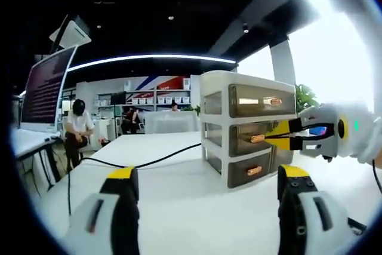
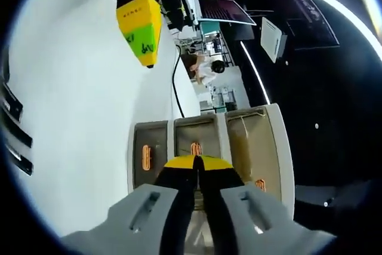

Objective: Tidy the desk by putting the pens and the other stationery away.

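Observation:
A white three-drawer unit with smoky fronts and orange handles stands on the white desk. In the left gripper view my right gripper comes in from the right, its yellow-tipped fingers pinched together on the middle drawer's handle. The right gripper view is rolled, so the drawer unit lies sideways. There my right gripper is shut, tips on the middle handle. My left gripper hangs open above the desk in front of the unit, with nothing between its fingers. Its yellow and green fingertip shows at the top.
A black cable runs across the desk toward the unit. A monitor stands at the left on another desk, with a seated person behind it. Several dark slim things lie at the desk's edge.

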